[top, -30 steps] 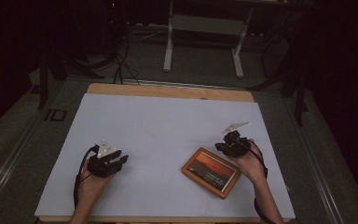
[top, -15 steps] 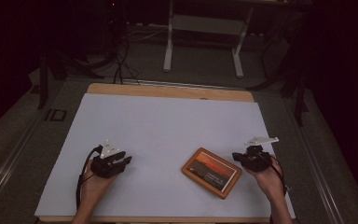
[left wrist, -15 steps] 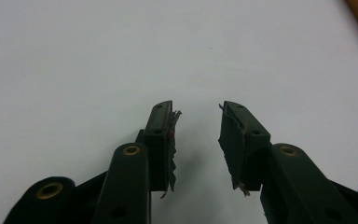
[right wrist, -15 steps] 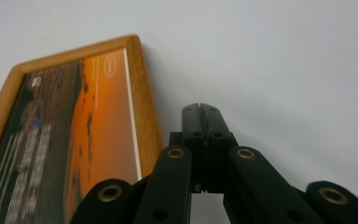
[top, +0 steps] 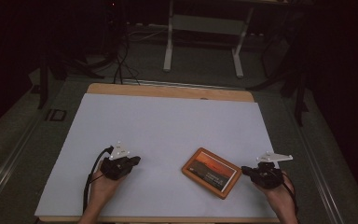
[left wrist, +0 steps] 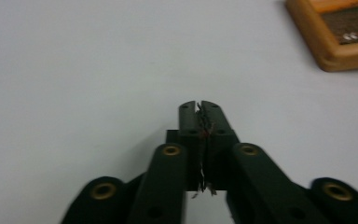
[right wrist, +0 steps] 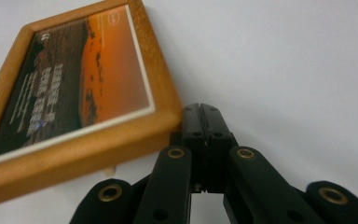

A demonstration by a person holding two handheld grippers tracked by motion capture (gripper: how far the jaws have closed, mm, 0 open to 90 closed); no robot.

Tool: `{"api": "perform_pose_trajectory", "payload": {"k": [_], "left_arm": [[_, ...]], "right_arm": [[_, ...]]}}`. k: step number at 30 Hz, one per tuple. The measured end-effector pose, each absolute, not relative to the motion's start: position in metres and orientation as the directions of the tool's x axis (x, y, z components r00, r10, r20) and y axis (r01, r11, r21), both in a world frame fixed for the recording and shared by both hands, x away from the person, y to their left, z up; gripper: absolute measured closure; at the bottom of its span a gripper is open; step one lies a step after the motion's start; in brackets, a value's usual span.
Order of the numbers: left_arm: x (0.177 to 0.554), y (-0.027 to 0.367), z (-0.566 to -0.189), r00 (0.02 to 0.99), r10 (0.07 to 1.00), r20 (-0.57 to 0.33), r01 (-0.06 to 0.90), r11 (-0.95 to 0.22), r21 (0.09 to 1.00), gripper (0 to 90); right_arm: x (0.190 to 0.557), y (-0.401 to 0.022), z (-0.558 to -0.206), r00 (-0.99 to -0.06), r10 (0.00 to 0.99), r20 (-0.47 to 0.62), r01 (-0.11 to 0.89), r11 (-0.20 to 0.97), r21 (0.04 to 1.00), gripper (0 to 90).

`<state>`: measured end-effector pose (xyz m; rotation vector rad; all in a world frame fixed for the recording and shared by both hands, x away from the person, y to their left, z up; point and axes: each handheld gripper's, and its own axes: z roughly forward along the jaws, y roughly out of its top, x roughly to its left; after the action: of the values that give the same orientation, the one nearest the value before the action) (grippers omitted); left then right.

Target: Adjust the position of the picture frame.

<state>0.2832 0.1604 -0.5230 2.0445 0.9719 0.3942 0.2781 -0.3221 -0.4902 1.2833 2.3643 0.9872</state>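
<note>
A wooden table topped with a white sheet is standing in a dark room. Grey floor is showing around it. Behind it, a metal-legged stand is sitting in shadow, and black cables are trailing across the floor.

- Table w/ white top, wood edge along its far side; dark floor beyond.
- Wooden picture frame lies flat on table, near front edge, right of centre, turned at an angle; orange-and-dark print w/ pale lettering.
- Left gripper well left of frame, low over the white top, held in left hand; black cable loops behind it.
- Right gripper just right of frame's right corner, in right hand; jaw gap too small to judge.
</note>
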Motion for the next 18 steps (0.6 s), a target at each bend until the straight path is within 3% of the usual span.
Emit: {"api": "perform_pose_trajectory", "payload": {"k": [9,18], "left_arm": [[0.295,0.125,-0.518,0.702,0.708,-0.080,0.478,-0.385,0.789,89.6],[0.312,0.057,-0.524,0.793,0.608,-0.047,0.431,-0.504,0.749,89.7]], "right_arm": [[0.259,-0.321,-0.492,-0.587,0.806,0.077,0.630,0.394,0.669,89.9],[0.256,-0.317,-0.494,-0.599,0.798,0.066,0.629,0.418,0.655,90.0]]}}
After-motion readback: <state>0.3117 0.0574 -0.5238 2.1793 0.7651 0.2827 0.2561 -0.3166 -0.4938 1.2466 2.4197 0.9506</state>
